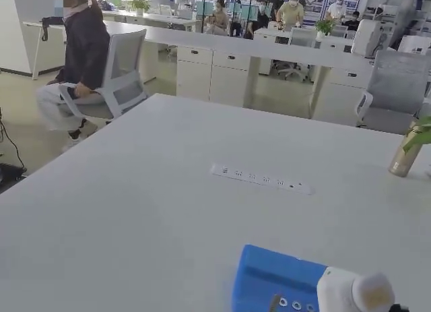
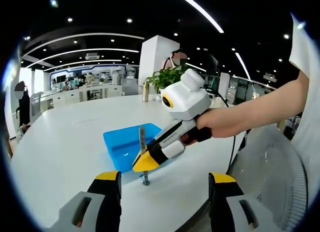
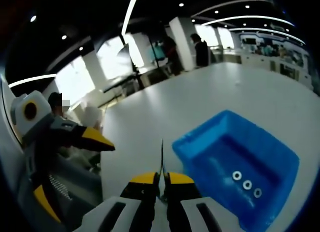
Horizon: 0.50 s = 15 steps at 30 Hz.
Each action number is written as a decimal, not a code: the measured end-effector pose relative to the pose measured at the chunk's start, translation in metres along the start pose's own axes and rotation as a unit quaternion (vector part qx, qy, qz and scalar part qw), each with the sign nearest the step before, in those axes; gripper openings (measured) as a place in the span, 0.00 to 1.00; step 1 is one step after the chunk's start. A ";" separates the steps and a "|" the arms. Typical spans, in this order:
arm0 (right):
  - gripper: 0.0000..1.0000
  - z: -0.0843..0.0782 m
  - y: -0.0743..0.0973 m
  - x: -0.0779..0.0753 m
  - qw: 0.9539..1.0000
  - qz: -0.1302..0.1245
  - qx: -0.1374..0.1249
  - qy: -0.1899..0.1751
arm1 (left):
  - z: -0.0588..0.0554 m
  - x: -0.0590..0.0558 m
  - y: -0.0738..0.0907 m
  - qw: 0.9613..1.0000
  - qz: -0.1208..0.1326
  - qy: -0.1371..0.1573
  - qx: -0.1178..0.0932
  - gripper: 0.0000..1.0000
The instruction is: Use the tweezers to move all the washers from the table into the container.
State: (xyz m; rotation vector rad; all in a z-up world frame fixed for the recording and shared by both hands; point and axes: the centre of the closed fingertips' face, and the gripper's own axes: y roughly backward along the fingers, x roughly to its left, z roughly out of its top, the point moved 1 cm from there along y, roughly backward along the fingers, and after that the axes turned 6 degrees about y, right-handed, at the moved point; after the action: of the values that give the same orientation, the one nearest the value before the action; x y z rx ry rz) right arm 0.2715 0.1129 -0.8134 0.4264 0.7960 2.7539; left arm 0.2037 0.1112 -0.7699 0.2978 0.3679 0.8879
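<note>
A shallow blue container [image 3: 260,147] lies on the white table [image 3: 150,132], with three small washers [image 3: 247,184] in a row inside it. The container [image 1: 266,278] and its washers [image 1: 296,304] also sit at the bottom edge of the head view. My right gripper [image 3: 161,178] is shut on thin metal tweezers [image 3: 161,157], just left of the container. From the left gripper view, the right gripper [image 2: 145,163] holds the tweezers [image 2: 142,139] upright, tip down at the table beside the container [image 2: 125,142]. My left gripper [image 2: 165,178] is open and holds nothing.
A white power strip [image 1: 261,178] lies mid-table. A plant in a brown bottle [image 1: 406,156] stands at the far right edge. A person sits on a grey office chair [image 1: 121,79] beyond the table's far left; another chair [image 2: 270,167] is near the front edge.
</note>
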 end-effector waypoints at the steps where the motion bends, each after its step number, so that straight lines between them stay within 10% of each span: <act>1: 0.04 -0.001 0.000 0.000 1.000 0.001 0.003 0.011 | 0.000 0.000 0.000 1.000 0.000 0.000 0.000 0.71; 15: 0.03 -0.007 -0.003 0.006 0.993 -0.001 0.022 0.119 | 0.000 0.000 0.000 1.000 0.000 -0.002 0.001 0.70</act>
State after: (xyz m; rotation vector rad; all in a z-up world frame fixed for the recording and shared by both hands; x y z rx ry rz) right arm 0.2644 0.1143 -0.8193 0.1029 0.9114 2.8243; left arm 0.2038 0.1111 -0.7702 0.3020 0.3656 0.8873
